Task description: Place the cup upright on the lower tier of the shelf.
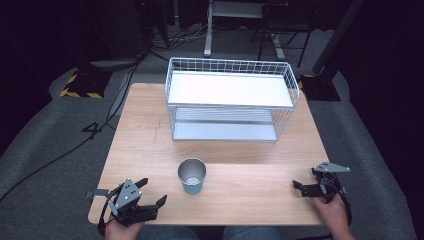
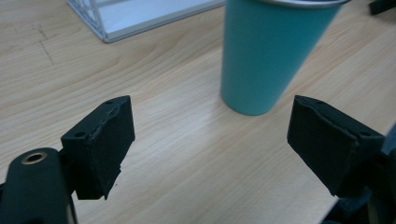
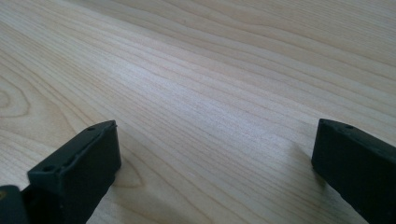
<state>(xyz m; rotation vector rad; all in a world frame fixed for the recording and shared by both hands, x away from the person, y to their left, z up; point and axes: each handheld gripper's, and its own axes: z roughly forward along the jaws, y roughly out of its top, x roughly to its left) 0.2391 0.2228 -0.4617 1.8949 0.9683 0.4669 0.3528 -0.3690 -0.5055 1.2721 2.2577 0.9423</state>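
Observation:
A teal cup [image 1: 192, 176] with a metal rim stands upright near the table's front middle, and it rises at the top of the left gripper view [image 2: 268, 51]. My left gripper [image 1: 152, 192] rests at the front left corner, open, its jaws pointing toward the cup with a gap between them and it [image 2: 210, 144]. My right gripper [image 1: 300, 186] sits at the front right edge, open over bare wood [image 3: 212, 158], nothing between its fingers. A white wire two-tier rack [image 1: 230, 102] stands at the back of the table.
The wooden table [image 1: 150, 135] has bare wood around the cup and in front of the rack. The rack's lower shelf corner [image 2: 135, 18] lies to the left beyond the cup. Cables and stands lie on the floor beyond the table.

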